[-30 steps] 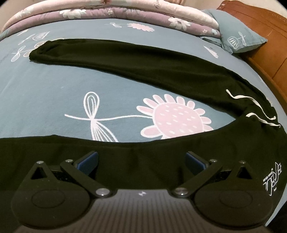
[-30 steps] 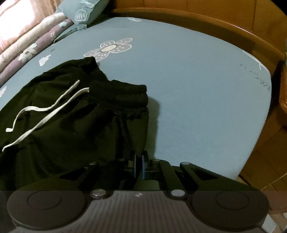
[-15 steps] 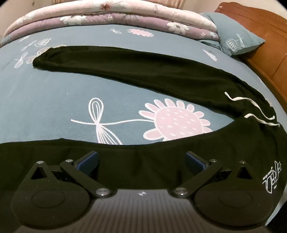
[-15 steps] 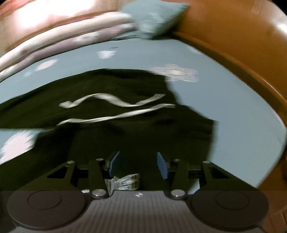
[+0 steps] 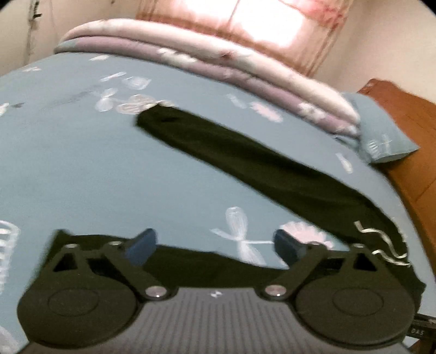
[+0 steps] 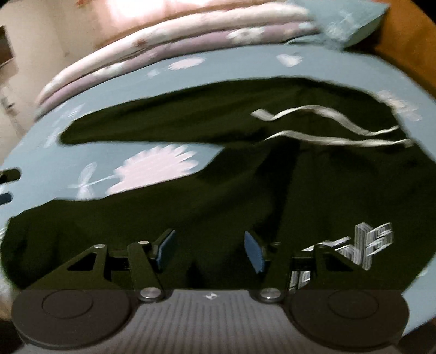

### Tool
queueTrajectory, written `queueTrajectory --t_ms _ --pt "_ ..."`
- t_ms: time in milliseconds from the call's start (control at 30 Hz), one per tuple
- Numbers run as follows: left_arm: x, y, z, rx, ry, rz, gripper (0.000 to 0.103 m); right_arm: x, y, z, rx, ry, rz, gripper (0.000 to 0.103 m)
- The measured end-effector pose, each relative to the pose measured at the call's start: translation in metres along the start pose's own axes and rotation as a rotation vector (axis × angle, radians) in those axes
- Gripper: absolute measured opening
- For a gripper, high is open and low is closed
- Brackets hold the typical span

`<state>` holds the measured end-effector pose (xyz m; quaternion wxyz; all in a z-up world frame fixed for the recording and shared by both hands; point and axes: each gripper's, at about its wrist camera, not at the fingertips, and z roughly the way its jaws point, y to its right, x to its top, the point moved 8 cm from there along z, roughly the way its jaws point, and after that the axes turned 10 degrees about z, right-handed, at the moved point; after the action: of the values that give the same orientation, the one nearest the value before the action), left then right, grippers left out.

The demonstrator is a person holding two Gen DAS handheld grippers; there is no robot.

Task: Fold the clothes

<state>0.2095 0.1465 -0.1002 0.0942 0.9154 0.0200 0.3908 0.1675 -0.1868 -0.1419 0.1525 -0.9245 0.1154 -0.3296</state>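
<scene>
Black sweatpants [image 5: 245,158] lie spread on a blue floral bedsheet [image 5: 81,168], one leg running from upper left to lower right, the other along the near edge under my left gripper [image 5: 215,245]. That gripper is open with nothing between its blue pads. White drawstrings [image 5: 381,242] curl at the waist on the right. In the right wrist view the same sweatpants [image 6: 218,196] fill the frame, with white drawstrings [image 6: 327,128] and a white logo [image 6: 365,245]. My right gripper [image 6: 209,250] hangs open just above the near leg fabric, holding nothing.
A folded pink and mauve quilt [image 5: 218,68] lies along the far side of the bed. A blue pillow [image 5: 381,136] rests against the wooden headboard [image 5: 414,141] on the right. A bright curtained window [image 5: 261,24] glows behind the quilt.
My left gripper has lifted and tilted up, so the far leg and the window show. My right gripper swung left over the pants and stands wider open than half a second ago.
</scene>
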Motion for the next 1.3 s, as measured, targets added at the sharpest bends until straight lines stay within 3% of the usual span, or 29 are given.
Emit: queueTrajectory --t_ms 133,200,567,733,867,1067,1167,1267,1300 --pt "-0.009 0.006 -0.006 0.014 -0.055 0.052 0.078 -0.011 -0.001 0.0 0.017 0.016 -0.022 0.068" --pt "-0.018 0.023 -0.003 -0.033 -0.077 0.063 0.078 -0.016 0.003 0.0 0.025 0.012 -0.03 0.068" --pt "-0.029 0.059 0.003 -0.098 -0.151 0.116 0.076 -0.034 0.05 -0.008 0.127 -0.006 0.028 0.071" --pt "-0.045 -0.033 -0.051 0.117 -0.114 -0.007 0.076 -0.038 0.054 -0.001 0.191 -0.008 0.072 0.071" --pt "-0.076 -0.097 -0.065 0.183 -0.089 -0.206 0.076 -0.037 0.05 0.003 0.195 -0.015 0.07 0.071" --pt "-0.117 -0.137 -0.032 0.065 -0.09 -0.444 0.076 -0.033 0.05 -0.001 0.158 -0.008 0.068 0.071" --pt "-0.121 -0.148 -0.024 -0.006 -0.026 -0.492 0.078 -0.031 0.049 -0.003 0.134 0.0 0.066 0.071" --pt "-0.118 -0.154 -0.016 -0.111 0.026 -0.534 0.09 -0.029 0.045 -0.002 0.12 0.008 0.058 0.071" --pt "-0.117 -0.155 -0.011 -0.161 0.03 -0.533 0.09 -0.029 0.043 -0.002 0.121 0.007 0.055 0.071"
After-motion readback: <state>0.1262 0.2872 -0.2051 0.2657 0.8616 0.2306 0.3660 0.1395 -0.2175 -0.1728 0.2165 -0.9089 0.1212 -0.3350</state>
